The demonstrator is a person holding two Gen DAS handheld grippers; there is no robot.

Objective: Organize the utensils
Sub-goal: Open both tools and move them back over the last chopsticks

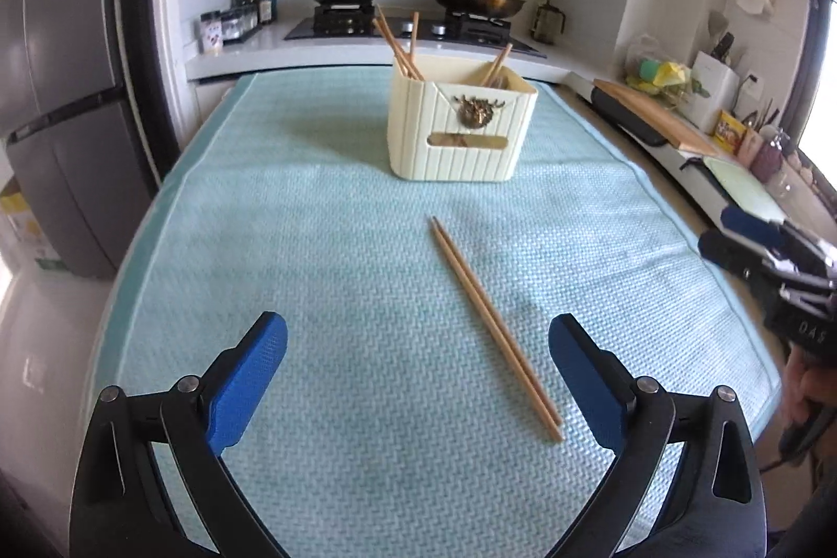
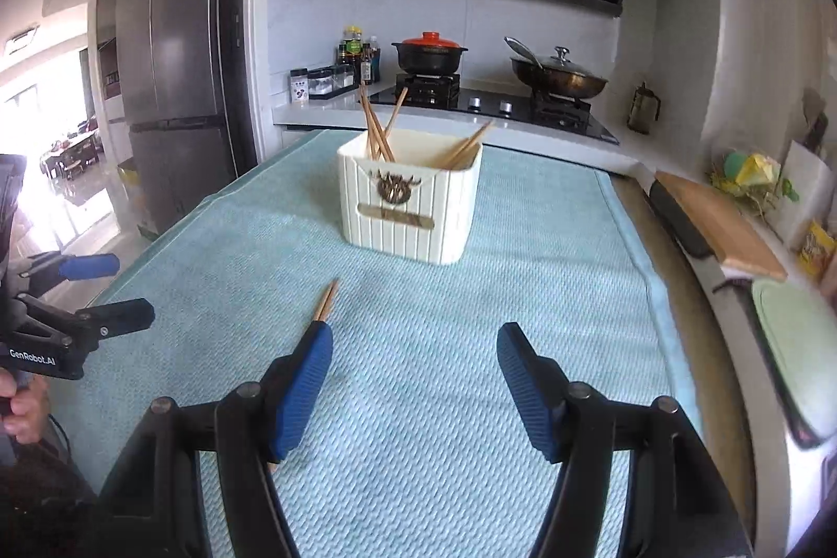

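A pair of slim, light-brown wooden chopsticks (image 1: 494, 325) lies flat on the pale aqua woven cloth (image 1: 324, 202) that covers my table. The two sticks lie side by side and touching, tapered tips pointing toward the far end, thick ends nearest me. In the right wrist view only their tips (image 2: 325, 302) show, the rest hidden behind one blue pad.

Farther along the cloth stands a cream ribbed plastic holder (image 1: 460, 129), boxy, with a dark metal ornament and a slot handle on its front. More wooden chopsticks (image 1: 400, 45) lean upright in it, some at its left side, some at its right.

My left hand-held gripper (image 1: 418, 380) hovers over the near part of the cloth with its blue pads wide apart and nothing between them; the loose pair lies just inside its right pad. My right hand-held gripper (image 2: 413, 380) also has its pads apart and holds nothing.

The cloth between the pair and the holder is bare. Its left edge drops off toward a tall grey refrigerator (image 1: 57, 87); its right edge runs along a counter with a wooden cutting board (image 1: 659, 116).
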